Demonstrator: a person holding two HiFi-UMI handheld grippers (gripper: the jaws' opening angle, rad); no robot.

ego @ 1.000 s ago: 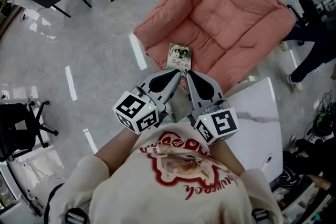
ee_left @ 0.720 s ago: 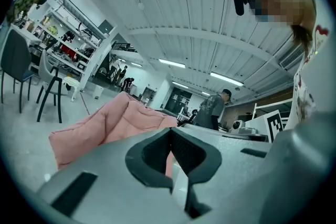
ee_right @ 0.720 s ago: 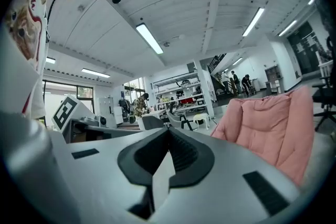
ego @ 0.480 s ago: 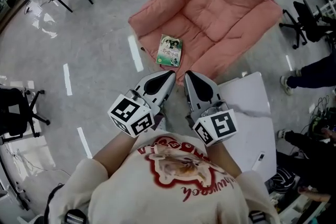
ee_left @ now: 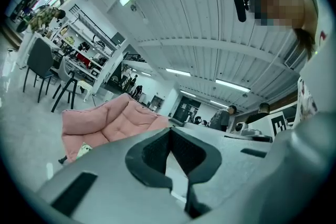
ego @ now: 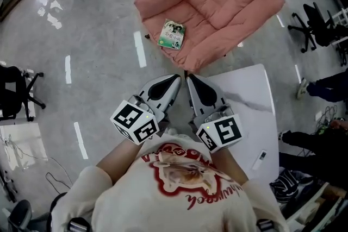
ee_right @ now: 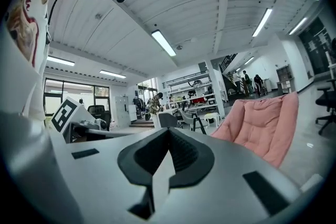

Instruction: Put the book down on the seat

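On the padded pink fabric seat's (ego: 217,2) front edge: small green-covered book (ego: 172,34), lying flat. Left gripper (ego: 178,79) and right gripper (ego: 188,79) fully closed, empty.

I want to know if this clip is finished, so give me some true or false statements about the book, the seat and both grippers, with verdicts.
1. The book lies on the pink seat. True.
2. The left gripper is shut on the book. False: its jaws are together with nothing between them, well apart from the book.
3. The right gripper is shut and empty. True.
4. The book stands upright against the seat's back. False: it lies flat, cover up, near the seat's edge closest to the person.
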